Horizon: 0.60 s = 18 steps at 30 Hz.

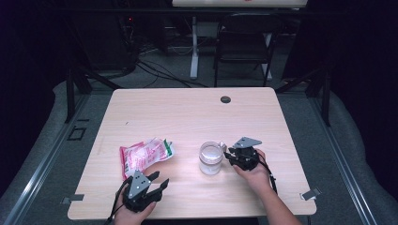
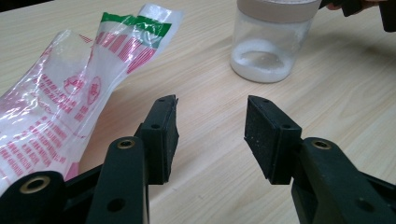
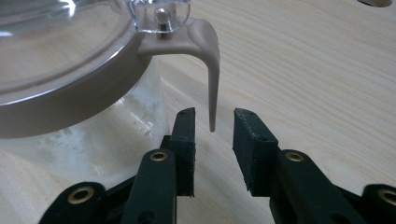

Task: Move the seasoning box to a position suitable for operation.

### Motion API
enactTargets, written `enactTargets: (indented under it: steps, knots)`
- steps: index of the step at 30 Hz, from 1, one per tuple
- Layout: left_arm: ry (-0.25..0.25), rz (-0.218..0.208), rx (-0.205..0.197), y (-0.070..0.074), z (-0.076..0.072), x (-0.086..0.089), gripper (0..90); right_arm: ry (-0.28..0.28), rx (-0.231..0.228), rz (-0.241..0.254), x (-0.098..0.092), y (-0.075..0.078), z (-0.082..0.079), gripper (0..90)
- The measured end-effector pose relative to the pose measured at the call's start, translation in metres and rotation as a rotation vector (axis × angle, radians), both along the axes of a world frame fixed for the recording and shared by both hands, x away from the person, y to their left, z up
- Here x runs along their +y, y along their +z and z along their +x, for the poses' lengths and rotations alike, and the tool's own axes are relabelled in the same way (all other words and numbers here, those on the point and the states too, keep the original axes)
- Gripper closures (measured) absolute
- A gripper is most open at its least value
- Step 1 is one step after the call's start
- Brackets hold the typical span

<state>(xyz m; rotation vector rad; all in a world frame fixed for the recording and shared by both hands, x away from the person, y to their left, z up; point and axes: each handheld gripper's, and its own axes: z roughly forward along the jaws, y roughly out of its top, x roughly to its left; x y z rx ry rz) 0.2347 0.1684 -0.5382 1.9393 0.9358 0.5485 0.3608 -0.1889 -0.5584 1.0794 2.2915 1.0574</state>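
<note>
Clear jar [image 1: 210,158]: glass-like body, tan lid rim with transparent top, white powder layered at the bottom; stood right of centre on the desk [image 1: 187,112], toward the near edge. A tan latch [image 3: 212,70] hanging from the lid hinge is seen in the right gripper view, its tip between the parted jaws of the right gripper [image 3: 214,122], untouched. Plastic bag [image 1: 145,155]: crumpled, red-and-white print, green band; laid left of the jar. Left gripper [image 1: 159,183]: held low near the front edge beside the bag, jaws apart around nothing.
</note>
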Motion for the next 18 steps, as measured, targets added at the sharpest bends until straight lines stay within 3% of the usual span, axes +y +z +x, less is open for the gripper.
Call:
enactTargets:
  steps: [5, 18]
  knots:
    - [0.02, -0.002, -0.001, 0.0, -0.004, 0.004, 54.2, 0.004, 0.012, 0.011, 0.003, -0.004, 0.006, 72.0]
    - [0.065, -0.006, -0.005, -0.001, -0.01, 0.013, 54.7, 0.03, 0.022, -0.024, 0.014, -0.006, 0.016, 80.2]
